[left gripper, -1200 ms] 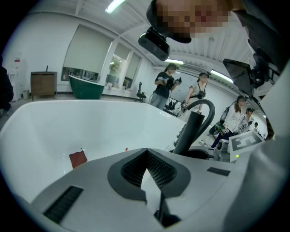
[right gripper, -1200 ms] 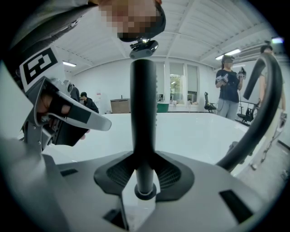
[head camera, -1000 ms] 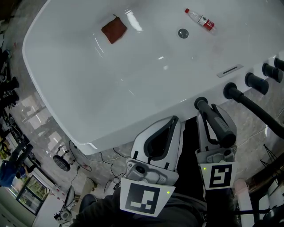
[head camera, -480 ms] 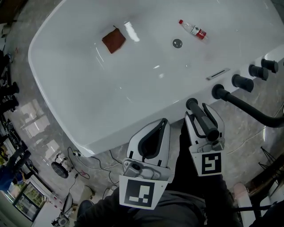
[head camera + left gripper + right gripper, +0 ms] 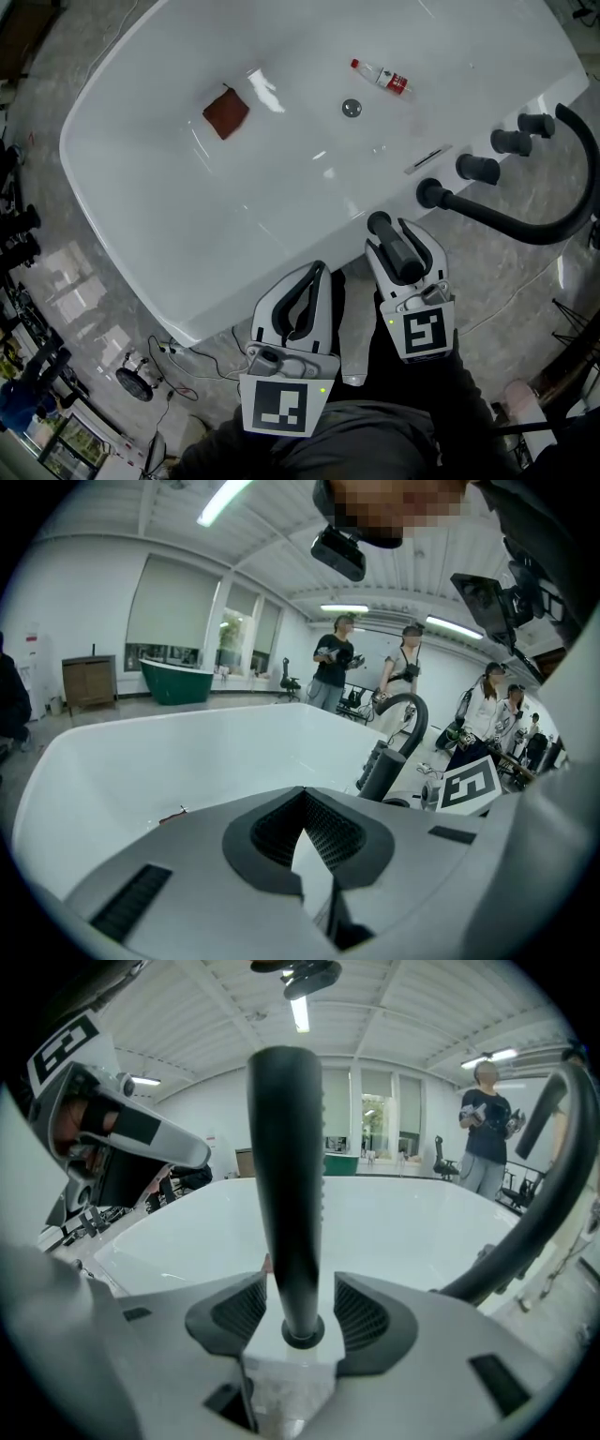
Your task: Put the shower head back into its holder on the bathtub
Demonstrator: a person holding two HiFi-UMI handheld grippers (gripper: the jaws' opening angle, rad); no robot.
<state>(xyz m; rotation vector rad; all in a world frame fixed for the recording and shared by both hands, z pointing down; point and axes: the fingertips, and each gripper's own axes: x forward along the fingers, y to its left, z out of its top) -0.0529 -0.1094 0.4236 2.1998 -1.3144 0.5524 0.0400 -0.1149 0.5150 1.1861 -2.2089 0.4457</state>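
While the right gripper (image 5: pixel 401 246) grasps the black shower head (image 5: pixel 388 234) just off the near rim of the bathtub (image 5: pixel 169 187), its hose (image 5: pixel 525 230) loops right from a deck socket (image 5: pixel 429 193). The left gripper (image 5: pixel 317 274), at left, is clenched with 0 contents.

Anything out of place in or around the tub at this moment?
Yes. A plastic bottle lies on its side inside the bathtub, near the drain, and a brown cloth sits on the tub floor. The shower head is not docked; it is held in the right gripper.
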